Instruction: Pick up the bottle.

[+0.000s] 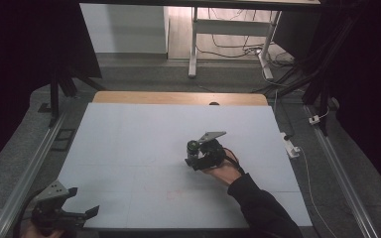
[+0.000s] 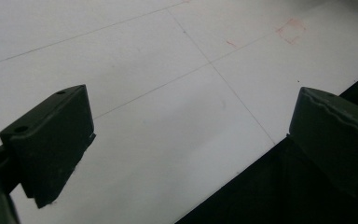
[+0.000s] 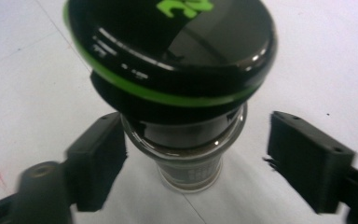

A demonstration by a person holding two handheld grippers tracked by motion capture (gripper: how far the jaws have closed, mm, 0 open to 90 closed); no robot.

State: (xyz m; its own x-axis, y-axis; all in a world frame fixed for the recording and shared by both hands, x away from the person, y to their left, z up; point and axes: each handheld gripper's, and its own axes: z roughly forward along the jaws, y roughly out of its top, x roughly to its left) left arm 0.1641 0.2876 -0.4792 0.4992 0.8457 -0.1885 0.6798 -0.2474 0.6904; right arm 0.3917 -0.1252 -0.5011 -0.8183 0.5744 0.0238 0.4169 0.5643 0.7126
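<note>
Near the centre of the high view, slightly right, a small jar [image 1: 192, 147] stands upright on the white table [image 1: 129, 144], with the right gripper [image 1: 197, 159] around it. In the right gripper view its jaws stand parted on either side of the glass body, the left one touching or nearly so, the right one clearly apart. The jar's black lid [image 3: 172, 46] with a green ring overhangs the narrower neck. It looks rigid, smooth and probably slippery, perhaps breakable; below the lid seems the surest hold. At the lower left of the high view the left gripper [image 1: 82, 203] hangs over the table's corner, jaws spread wide, holding nothing.
</note>
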